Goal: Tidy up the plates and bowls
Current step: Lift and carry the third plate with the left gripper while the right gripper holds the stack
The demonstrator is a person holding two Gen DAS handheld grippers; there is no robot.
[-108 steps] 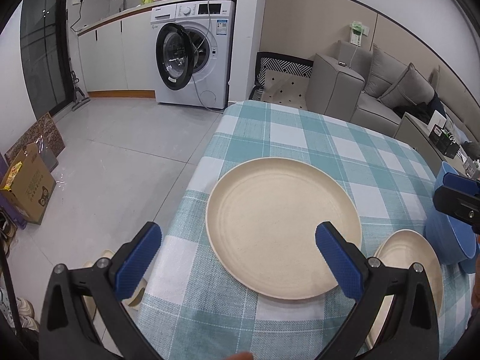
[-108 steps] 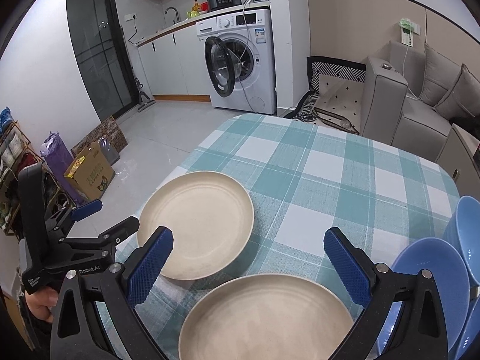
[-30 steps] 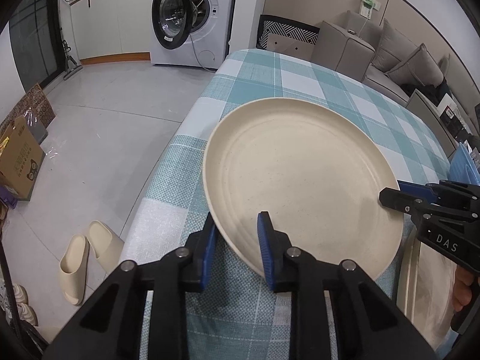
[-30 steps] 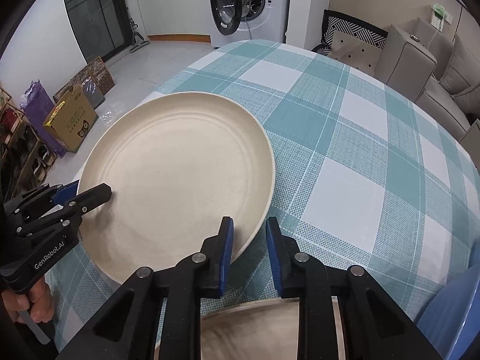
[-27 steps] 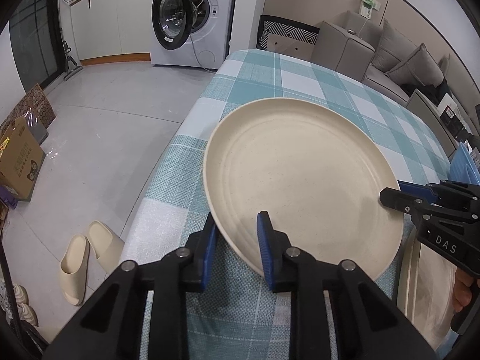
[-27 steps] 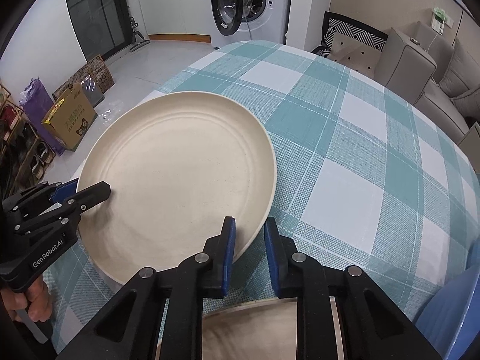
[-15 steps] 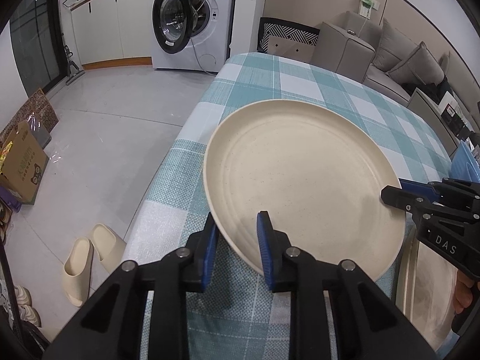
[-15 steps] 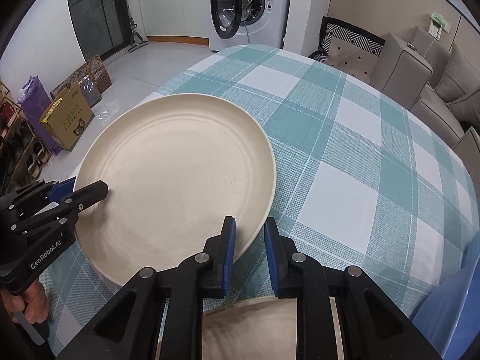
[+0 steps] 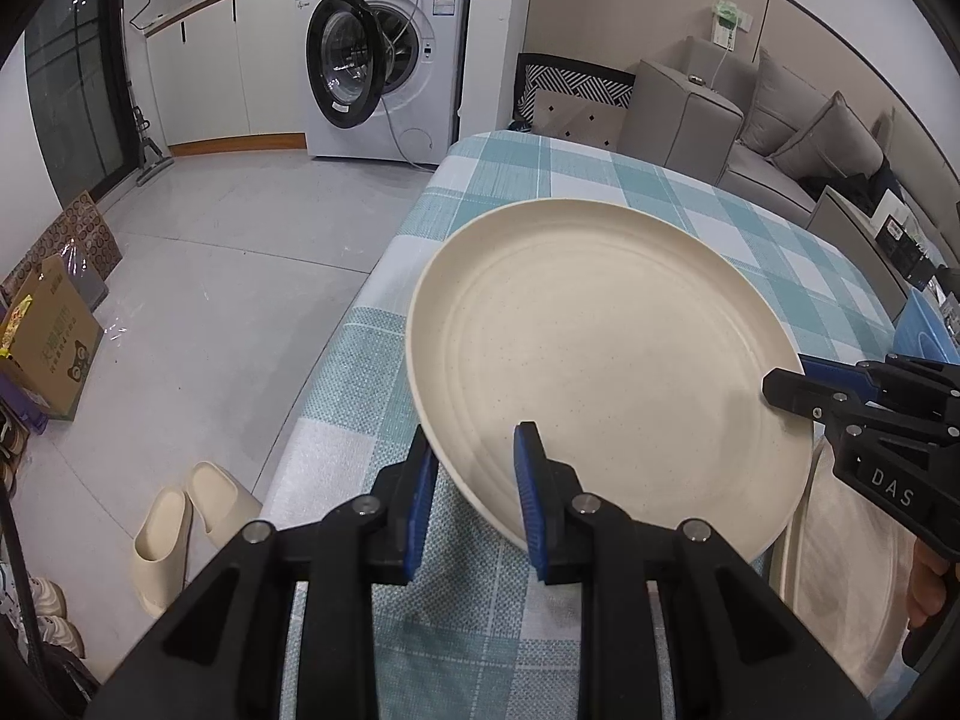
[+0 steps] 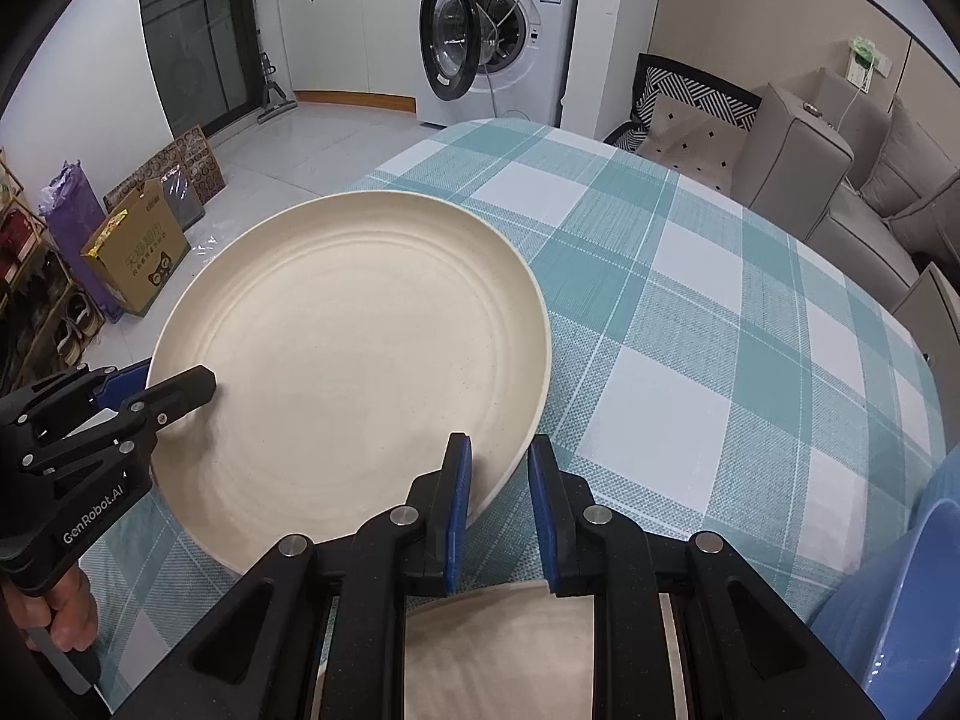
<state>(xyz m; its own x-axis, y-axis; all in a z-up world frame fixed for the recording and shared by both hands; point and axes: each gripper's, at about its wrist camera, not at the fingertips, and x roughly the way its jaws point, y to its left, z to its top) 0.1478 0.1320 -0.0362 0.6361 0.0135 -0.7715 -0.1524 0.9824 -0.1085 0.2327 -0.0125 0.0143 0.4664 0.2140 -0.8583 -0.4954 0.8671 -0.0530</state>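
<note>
Above the checked tabletop [image 10: 690,324], the big cream plate [image 9: 600,354] hung lifted and tilted, the left claw [image 9: 474,480] pinching its near-left rim and the right claw [image 10: 498,498] clamped on its right edge. A second cream plate [image 10: 504,654] lay just below, a blue bowl [image 10: 900,600] beside it.

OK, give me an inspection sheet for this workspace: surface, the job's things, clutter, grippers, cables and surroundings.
Surface: table with teal checked cloth.
Job's things: large cream plate held at two rim spots; second cream plate below it; blue bowl at right.
Clutter: nothing seen on the cloth.
Grippers: left gripper and right gripper each shut on the large plate's rim.
Cables: washing machine cord hangs down its front.
Surroundings: washing machine with door open, sofa, slippers, cardboard box.
</note>
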